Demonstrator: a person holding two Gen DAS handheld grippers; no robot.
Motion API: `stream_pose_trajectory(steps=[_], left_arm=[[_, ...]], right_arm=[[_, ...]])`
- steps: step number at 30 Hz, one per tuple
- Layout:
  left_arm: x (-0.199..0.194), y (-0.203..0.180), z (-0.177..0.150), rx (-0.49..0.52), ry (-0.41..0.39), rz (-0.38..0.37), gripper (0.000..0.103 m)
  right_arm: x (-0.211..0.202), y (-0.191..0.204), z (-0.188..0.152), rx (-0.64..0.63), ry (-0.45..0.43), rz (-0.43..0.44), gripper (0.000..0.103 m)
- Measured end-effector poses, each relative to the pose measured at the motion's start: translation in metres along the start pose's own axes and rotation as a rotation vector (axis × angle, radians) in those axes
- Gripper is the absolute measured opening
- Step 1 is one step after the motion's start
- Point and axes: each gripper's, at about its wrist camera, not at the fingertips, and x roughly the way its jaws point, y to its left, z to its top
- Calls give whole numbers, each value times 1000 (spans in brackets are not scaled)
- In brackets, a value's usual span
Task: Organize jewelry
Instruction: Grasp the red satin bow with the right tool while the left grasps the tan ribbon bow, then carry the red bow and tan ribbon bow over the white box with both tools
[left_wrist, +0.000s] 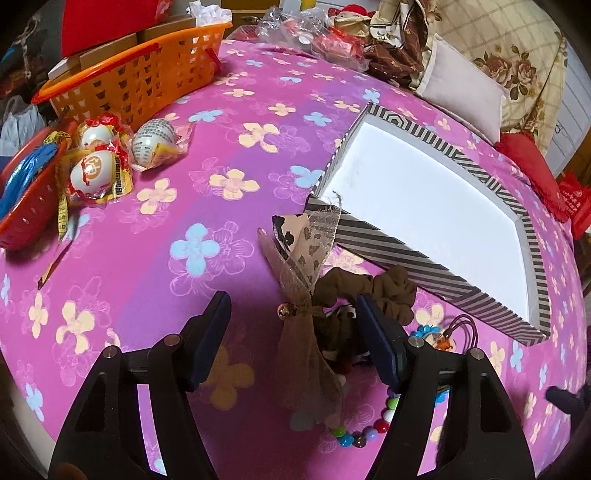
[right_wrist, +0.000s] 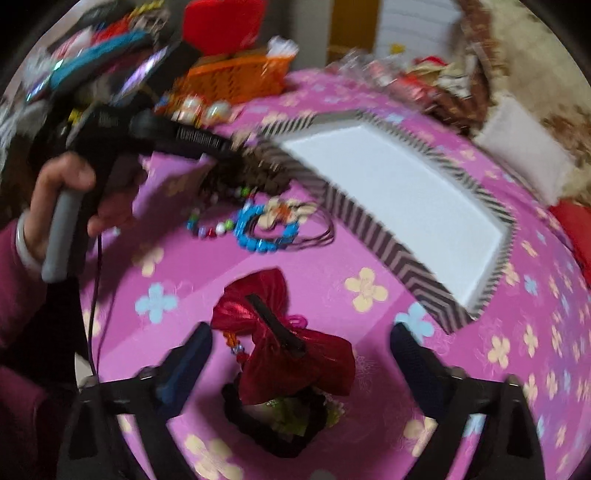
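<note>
Left tongs (left_wrist: 293, 325), spread wide, straddle a brown bow hair clip (left_wrist: 303, 266) on the surface (left_wrist: 155, 258), while right tongs (right_wrist: 301, 350), equally parted and empty, bracket a red bow (right_wrist: 284, 354); the striped box (left_wrist: 424, 192) lies open alongside, apparently to receive them.

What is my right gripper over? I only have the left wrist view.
Observer: The right gripper is open above a shiny red bow, which lies on the pink cloth between the fingers.
Operator: Anything under that bow?
Observer: Yes, a black hair tie pokes out from beneath its near edge.
Operator: Is the blue bracelet a full ring?
Observer: The blue bracelet looks like a closed loop, though blurred. It lies on the cloth beside the striped box, outside it.
</note>
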Motion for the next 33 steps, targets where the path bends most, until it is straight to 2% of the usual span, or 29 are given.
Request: stream_pose_trajectory(steps=[1,9,11,12,14,17,19,22,23,24,27,29,33], left_arm=[[0,0,0,2,1,0,70],[6,-5,5,25,17,-12,70],[8,-7,6,33,25,-14,70],[9,-8,6,38,26,-13,70],[11,-10,7,48,28,-13,70],[13,-12,9,65,27,-8,70],[15,-13,10,71,25,-1,70],[20,-12,13,64,25,0,70],[20,-11,14,54,22,-7,64],[21,-10,15,43,23,-21,48],[23,-12,16,40,40,-32,25],[22,-12,16,40,40,-32,17],[13,-8,18,11,41,-79,13]], right_arm=[[3,-1,2,-11,14,15,73],[17,-3,13,-115,93,106,73],[24,1,14,-127,116,137,58],[28,2,15,-134,129,152,43],[34,3,15,-133,143,177,40],[34,1,15,-145,127,168,36],[33,-5,15,-106,104,178,29],[30,-13,14,-52,65,186,25],[30,-14,14,-41,55,186,24],[27,-16,12,-19,36,186,24],[19,-25,4,67,-15,169,23],[12,-31,-1,123,-45,161,23],[-4,-32,-6,166,-94,144,23]])
